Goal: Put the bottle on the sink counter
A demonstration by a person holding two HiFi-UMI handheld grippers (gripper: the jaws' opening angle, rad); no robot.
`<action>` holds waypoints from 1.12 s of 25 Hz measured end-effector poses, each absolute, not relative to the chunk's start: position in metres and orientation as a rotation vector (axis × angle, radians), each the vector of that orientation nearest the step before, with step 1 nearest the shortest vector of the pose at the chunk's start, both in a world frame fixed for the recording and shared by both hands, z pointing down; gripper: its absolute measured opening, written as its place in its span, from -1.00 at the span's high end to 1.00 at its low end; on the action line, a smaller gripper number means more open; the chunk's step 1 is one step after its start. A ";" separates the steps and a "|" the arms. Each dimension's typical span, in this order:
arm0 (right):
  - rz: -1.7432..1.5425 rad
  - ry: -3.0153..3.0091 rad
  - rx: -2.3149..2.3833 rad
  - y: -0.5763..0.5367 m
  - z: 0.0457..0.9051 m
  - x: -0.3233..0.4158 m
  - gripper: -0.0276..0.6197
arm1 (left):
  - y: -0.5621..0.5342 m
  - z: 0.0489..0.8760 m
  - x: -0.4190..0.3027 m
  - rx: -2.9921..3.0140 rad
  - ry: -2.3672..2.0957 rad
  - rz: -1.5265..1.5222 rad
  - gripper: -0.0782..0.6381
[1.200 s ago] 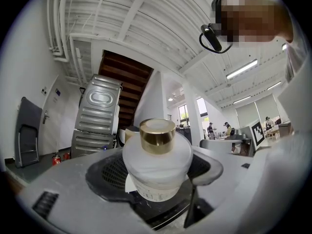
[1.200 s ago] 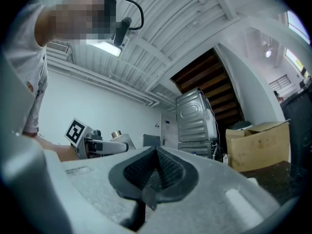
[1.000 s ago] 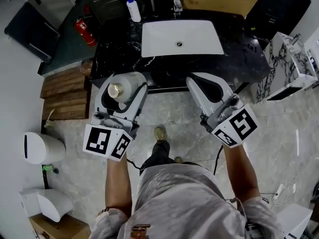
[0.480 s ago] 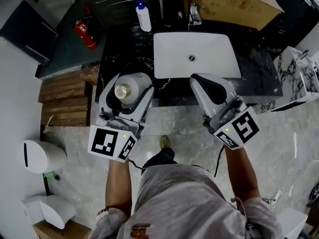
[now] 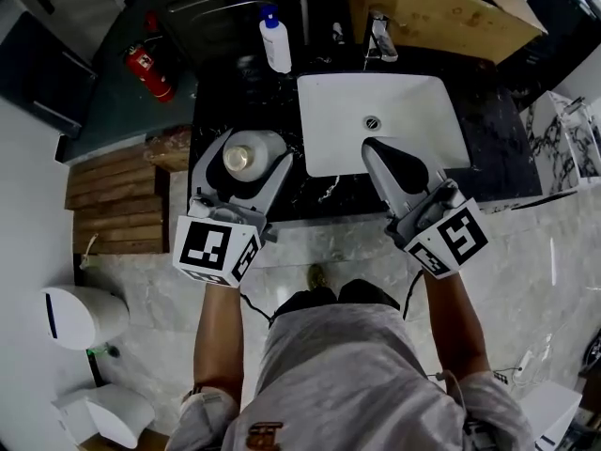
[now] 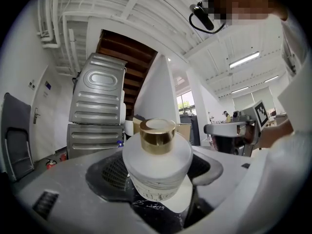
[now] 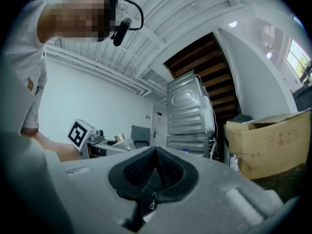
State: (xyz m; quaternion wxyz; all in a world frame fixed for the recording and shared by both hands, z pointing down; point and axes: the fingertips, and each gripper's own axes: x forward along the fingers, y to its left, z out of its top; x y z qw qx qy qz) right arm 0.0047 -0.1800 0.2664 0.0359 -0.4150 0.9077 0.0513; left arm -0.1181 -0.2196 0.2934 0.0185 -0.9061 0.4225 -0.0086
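Toward 9 o'clock in the head view, the left gripper [image 5: 252,150] is clamped on the squat white round bottle with a gold cap [image 6: 157,165]. It holds the bottle upright over the black marbled sink counter [image 5: 230,97], at 9 o'clock of the white rectangular basin [image 5: 413,111]. The carry looks nearly done. Next, lower the bottle onto bare counter, short of the white pump bottle with a blue top [image 5: 275,43] at its 12 o'clock, then release. The right gripper [image 5: 383,153], jaws pressed together on nothing, hangs over the basin's front rim.
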 end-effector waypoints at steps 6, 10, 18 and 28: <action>0.111 2.805 -1.327 -0.213 0.282 0.012 0.91 | -0.256 0.318 -0.118 -2.852 1.318 -0.119 -0.13; 0.090 2.821 -1.312 -0.235 0.291 0.016 0.91 | -0.278 0.336 -0.116 -2.872 1.358 -0.170 -0.13; 0.084 2.886 -1.215 -0.274 0.309 0.020 0.91 | -0.316 0.379 -0.109 -2.866 1.489 -0.348 -0.13; 0.039 2.927 -1.163 -0.298 0.325 0.014 0.91 | -0.342 0.432 -0.109 -2.895 1.530 -0.580 -0.13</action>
